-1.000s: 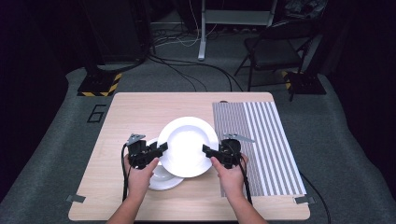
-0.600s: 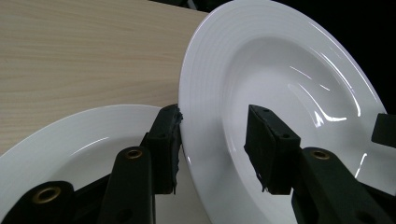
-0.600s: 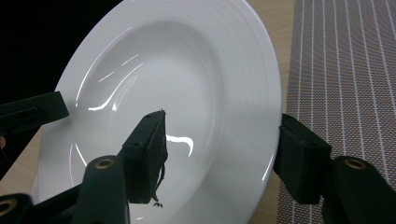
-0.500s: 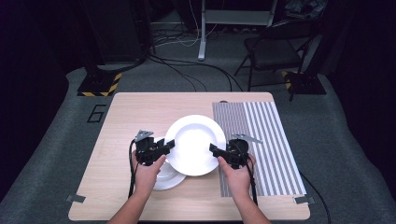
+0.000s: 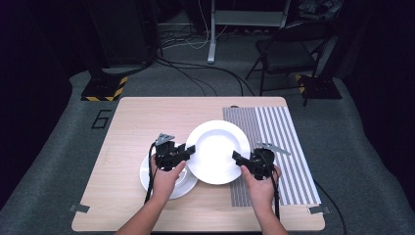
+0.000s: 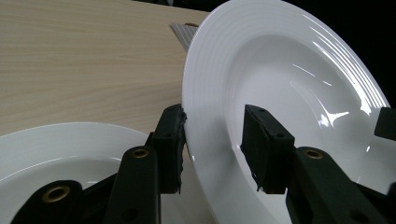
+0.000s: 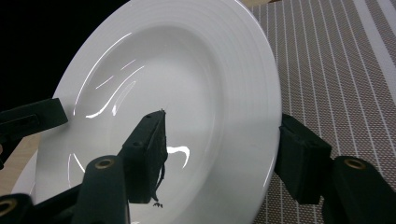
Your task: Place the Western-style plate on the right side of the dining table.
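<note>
A glossy white plate [image 5: 218, 152] with a ribbed rim hangs tilted above the tabletop [image 5: 132, 117], each side of its rim straddled by the left gripper [image 5: 185, 152] and right gripper [image 5: 240, 159]. The left fingers [image 6: 170, 140] have just been closing around the rim; the right fingers [image 7: 148, 154] pinch it. From the left gripper, a second plate [image 6: 70, 149] lies just below; farther right, the right gripper's camera catches the striped mat [image 7: 336, 70].

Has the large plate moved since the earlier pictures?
Yes. The large plate has shifted right, toward the striped mat, and now overlaps its left edge.
</note>
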`<state>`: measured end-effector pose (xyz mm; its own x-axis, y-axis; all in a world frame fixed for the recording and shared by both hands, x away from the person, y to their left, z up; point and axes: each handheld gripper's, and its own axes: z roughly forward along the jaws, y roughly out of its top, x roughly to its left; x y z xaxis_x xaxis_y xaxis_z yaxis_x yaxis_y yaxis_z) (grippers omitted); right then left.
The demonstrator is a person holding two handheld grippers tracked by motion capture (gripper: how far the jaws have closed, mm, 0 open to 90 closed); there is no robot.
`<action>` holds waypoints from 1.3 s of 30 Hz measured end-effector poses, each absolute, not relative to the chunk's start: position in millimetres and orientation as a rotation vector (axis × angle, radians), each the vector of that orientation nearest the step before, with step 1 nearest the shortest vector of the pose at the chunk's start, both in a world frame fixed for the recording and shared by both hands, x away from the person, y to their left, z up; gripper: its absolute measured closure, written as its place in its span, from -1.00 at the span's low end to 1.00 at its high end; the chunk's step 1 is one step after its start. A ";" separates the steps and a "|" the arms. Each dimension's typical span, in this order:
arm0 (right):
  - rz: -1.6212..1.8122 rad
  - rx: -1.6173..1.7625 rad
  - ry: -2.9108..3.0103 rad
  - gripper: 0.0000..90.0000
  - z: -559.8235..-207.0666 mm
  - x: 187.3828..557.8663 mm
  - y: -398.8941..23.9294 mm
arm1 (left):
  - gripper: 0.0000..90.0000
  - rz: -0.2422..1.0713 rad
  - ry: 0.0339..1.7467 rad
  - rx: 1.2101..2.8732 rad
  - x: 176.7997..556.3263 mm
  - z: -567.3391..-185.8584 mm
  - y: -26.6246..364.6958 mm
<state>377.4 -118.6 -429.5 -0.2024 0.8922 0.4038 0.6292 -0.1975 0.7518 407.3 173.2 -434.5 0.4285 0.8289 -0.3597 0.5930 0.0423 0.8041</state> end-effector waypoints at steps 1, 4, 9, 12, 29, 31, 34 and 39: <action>1.354 1.779 1.784 -0.13 -429.5 377.4 -118.6 | 0.32 0.286 1.261 1.649 407.3 -434.5 173.2; 1.348 1.782 1.768 -0.13 -429.6 373.9 -125.1 | 0.32 0.277 1.248 1.661 409.3 -435.2 166.4; 1.337 1.804 1.735 -0.13 -429.9 368.2 -136.8 | 0.32 0.252 1.228 1.674 411.8 -436.6 153.4; 1.339 1.825 1.710 -0.13 -430.6 364.6 -142.8 | 0.32 0.243 1.214 1.681 413.4 -437.9 146.3; 1.302 1.872 1.617 -0.13 -431.6 345.3 -176.4 | 0.33 0.190 1.155 1.731 419.7 -441.5 106.1; 1.304 1.880 1.601 -0.13 -432.5 341.5 -182.6 | 0.34 0.181 1.140 1.734 420.4 -441.6 102.1; 1.298 1.890 1.591 -0.13 -433.2 339.4 -186.4 | 0.34 0.174 1.137 1.727 420.5 -441.4 94.6; 1.289 1.897 1.570 -0.13 -434.4 334.2 -196.6 | 0.34 0.165 1.121 1.737 420.5 -441.8 85.4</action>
